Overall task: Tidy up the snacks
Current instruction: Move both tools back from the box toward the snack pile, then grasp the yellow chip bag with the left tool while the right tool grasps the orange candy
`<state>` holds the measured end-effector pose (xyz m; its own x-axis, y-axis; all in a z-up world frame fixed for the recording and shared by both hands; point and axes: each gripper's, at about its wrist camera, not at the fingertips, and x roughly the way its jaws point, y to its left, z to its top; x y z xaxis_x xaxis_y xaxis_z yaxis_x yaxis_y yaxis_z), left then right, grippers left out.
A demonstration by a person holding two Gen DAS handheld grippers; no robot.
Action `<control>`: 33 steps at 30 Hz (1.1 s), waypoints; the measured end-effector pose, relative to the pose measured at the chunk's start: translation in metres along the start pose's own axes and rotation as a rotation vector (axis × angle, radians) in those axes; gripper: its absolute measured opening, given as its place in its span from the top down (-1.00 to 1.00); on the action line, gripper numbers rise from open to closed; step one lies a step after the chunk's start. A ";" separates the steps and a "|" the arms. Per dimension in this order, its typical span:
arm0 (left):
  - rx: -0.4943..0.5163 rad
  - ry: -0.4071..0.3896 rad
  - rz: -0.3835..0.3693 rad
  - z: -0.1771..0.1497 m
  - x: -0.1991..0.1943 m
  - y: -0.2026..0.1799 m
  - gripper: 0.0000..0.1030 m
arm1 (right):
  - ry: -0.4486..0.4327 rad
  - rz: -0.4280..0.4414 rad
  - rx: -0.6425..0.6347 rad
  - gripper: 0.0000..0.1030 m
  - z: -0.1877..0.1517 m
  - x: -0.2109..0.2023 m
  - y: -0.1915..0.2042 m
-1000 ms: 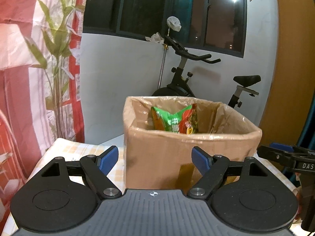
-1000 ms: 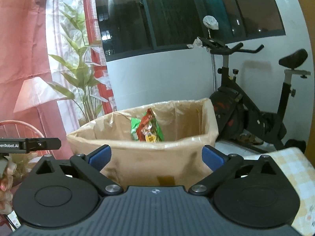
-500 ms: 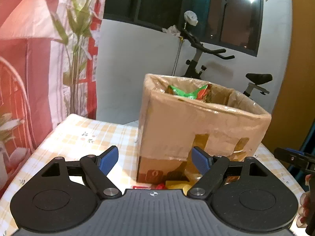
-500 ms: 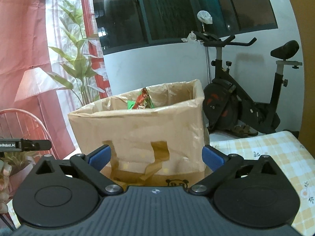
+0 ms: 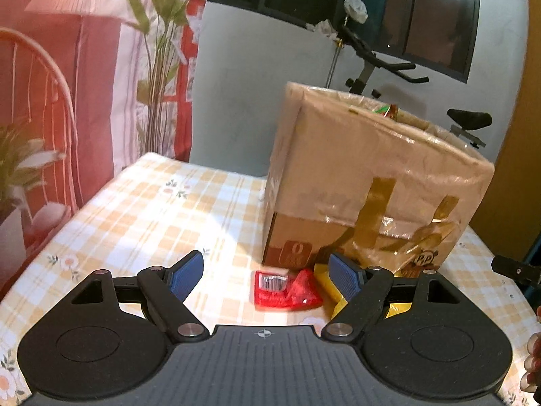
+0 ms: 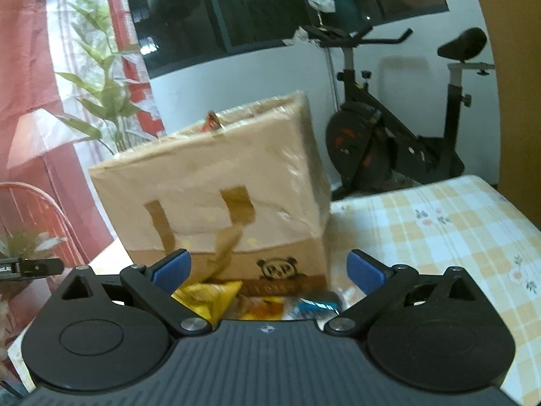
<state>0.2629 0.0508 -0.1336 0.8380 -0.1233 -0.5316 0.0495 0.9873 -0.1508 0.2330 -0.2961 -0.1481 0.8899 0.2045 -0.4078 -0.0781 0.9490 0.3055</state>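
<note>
A red snack packet lay low in the frame's centre, between the spread, empty fingers of the left gripper, beside a yellow packet at the foot of the cardboard box. The right gripper was likewise spread and empty over a yellow bag and blue wrapper. The box's printed logo was too blurred to read.
</note>
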 end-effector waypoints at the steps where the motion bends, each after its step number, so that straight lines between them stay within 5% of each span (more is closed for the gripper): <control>1: 0.001 0.005 0.000 -0.002 0.001 0.000 -0.60 | 0.011 -0.003 0.006 -0.94 -0.003 0.001 -0.002; 10: 0.005 0.062 -0.041 -0.011 0.017 -0.008 -0.59 | 0.078 -0.038 -0.014 -0.89 -0.020 0.011 -0.008; 22: 0.038 0.171 -0.210 -0.015 0.067 -0.067 -0.66 | 0.120 -0.048 -0.052 -0.76 -0.030 0.023 -0.007; 33: 0.081 0.267 -0.145 -0.017 0.119 -0.099 -0.77 | 0.136 -0.061 -0.019 -0.69 -0.036 0.025 -0.020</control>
<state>0.3482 -0.0634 -0.1961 0.6469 -0.2748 -0.7114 0.2104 0.9609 -0.1798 0.2402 -0.3009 -0.1955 0.8242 0.1762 -0.5382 -0.0358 0.9647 0.2609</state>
